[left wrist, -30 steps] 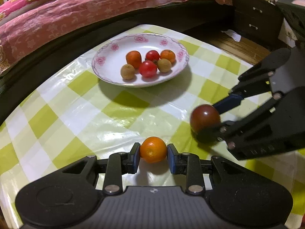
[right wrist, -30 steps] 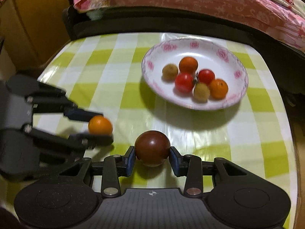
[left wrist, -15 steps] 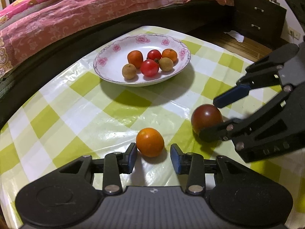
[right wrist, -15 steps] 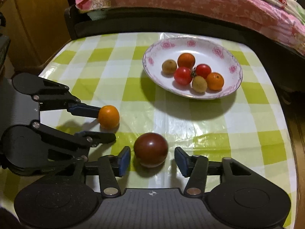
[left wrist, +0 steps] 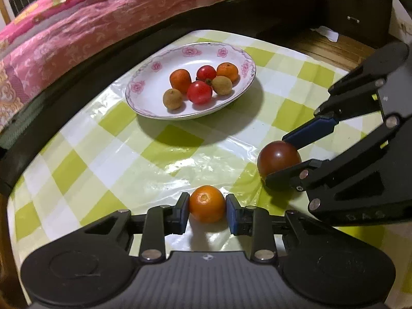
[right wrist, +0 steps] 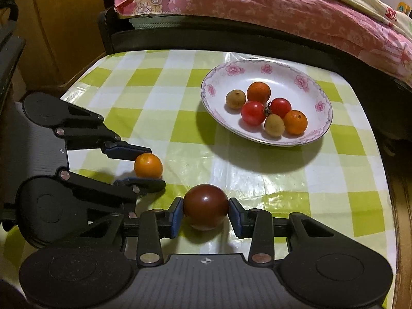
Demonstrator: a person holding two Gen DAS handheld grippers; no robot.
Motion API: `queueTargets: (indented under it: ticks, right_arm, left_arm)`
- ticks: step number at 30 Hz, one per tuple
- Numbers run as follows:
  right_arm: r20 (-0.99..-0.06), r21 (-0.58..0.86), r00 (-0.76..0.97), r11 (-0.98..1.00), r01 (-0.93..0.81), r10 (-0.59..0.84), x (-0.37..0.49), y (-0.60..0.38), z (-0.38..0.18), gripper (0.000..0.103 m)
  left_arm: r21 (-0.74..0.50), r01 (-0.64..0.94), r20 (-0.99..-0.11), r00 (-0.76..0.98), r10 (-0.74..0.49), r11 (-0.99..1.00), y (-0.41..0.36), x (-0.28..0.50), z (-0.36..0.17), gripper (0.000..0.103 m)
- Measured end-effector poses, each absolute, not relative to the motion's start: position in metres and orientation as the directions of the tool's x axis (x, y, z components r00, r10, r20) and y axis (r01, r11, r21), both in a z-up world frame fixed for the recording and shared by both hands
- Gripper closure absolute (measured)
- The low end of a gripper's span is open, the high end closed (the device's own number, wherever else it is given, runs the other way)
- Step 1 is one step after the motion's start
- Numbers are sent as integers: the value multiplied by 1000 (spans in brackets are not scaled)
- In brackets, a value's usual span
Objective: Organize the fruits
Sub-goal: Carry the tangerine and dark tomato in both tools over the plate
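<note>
My left gripper (left wrist: 207, 209) is shut on a small orange (left wrist: 207, 203), low over the checked tablecloth. My right gripper (right wrist: 206, 215) is shut on a dark red plum (right wrist: 206, 210), just right of it. In the right wrist view the left gripper (right wrist: 145, 163) holds the orange (right wrist: 148, 165). In the left wrist view the right gripper (left wrist: 280, 158) holds the plum (left wrist: 278, 158). A white floral plate (left wrist: 154, 103) further back holds two oranges, two red tomatoes and two brown longans; it also shows in the right wrist view (right wrist: 319, 134).
The green-and-white checked tablecloth (right wrist: 167, 82) covers a small table. A bed with a pink quilt (right wrist: 257, 2) lies behind the table. A dark drawer cabinet (left wrist: 358, 7) stands at the back right, a wooden cabinet (right wrist: 64, 25) at the left.
Half a second ago both grippers were open around their fruits on the cloth; now both are shut on them again. The plate and its fruits have not moved.
</note>
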State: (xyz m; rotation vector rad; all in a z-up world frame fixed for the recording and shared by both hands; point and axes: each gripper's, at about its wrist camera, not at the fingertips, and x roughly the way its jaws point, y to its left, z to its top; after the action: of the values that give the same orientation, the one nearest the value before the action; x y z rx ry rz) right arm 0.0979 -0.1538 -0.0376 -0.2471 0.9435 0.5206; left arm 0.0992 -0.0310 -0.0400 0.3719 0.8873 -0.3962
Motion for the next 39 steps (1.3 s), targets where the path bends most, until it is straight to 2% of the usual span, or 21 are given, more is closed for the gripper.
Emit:
queueTargets:
  ticks: [7,17,39]
  right_arm:
    - [-827,47,467,866,-498,314,100,-158,-37,69]
    - [-781,73,536,899,-431,320,123,-171,-12,69]
    - [-723,6,638,926,-378,265,201,-180,6,69]
  left_arm:
    - [123,466,-815,551,-179,876,-32,107,-33,66]
    - [110,431,-764,613,-201,896,-36,140,-4,66]
    - [149,381,-722,673,-163,913,-48,220,4,66]
